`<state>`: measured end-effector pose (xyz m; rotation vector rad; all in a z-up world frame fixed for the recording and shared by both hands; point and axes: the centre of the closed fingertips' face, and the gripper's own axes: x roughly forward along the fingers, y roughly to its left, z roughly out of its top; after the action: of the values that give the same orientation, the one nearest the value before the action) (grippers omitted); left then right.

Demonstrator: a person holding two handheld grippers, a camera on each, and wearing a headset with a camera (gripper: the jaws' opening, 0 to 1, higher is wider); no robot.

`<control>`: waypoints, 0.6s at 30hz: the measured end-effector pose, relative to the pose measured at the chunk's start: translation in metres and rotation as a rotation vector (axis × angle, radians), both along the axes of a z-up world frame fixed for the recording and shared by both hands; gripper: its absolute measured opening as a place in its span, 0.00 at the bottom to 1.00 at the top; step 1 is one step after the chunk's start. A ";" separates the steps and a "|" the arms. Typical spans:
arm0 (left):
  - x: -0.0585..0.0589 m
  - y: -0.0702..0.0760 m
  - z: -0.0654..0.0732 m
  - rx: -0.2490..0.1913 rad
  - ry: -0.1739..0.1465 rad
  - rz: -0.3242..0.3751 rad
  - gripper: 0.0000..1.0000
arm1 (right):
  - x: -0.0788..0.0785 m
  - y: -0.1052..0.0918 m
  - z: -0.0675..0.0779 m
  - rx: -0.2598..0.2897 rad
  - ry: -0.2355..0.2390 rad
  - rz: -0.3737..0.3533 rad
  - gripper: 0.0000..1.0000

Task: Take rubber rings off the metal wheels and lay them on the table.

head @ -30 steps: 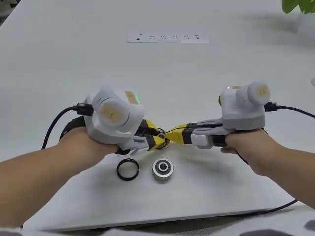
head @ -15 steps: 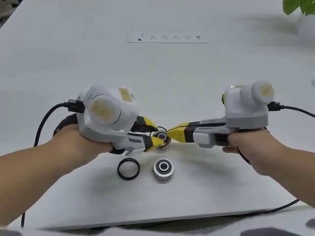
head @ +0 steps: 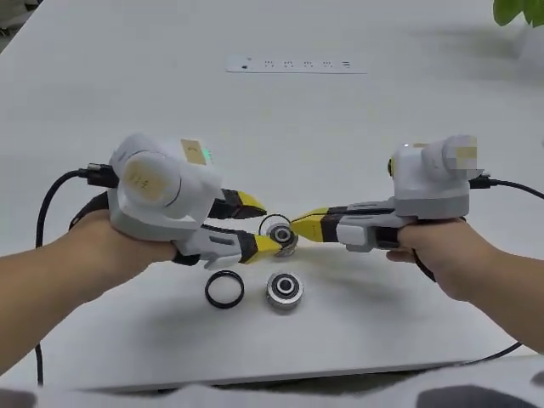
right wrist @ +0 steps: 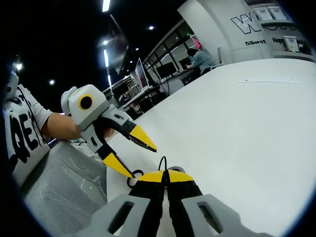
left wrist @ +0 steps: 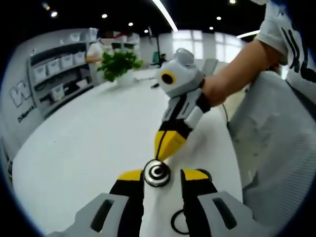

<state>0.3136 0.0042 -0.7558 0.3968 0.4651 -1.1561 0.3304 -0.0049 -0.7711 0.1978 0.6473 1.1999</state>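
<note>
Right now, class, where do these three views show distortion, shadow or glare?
Head view: even light, soft shadows on the table. Left gripper view: fisheye bends the table edge; metal wheel sharp. Right gripper view: same bending, ceiling lights glaring.

Not much legible tbh. Wall logo (right wrist: 245,20): big "W", rest cut off; small line just under logo looks like "Diligent". Same "W" again in left gripper view. Yellow sticker (head: 194,151) on left gripper (head: 265,224) casing: print too blurry.
</note>
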 end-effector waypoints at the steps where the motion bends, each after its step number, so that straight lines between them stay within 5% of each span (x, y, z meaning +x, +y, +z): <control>1: -0.001 0.000 0.002 -0.005 -0.001 0.000 0.32 | 0.000 0.000 0.000 0.000 0.000 0.001 0.00; 18: -0.014 0.018 0.020 -0.033 -0.013 0.014 0.42 | -0.005 0.005 0.015 0.020 -0.012 0.020 0.00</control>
<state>0.2993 0.0226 -0.7359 0.3710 0.4366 -1.1454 0.3253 0.0000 -0.7565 0.2009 0.6280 1.2260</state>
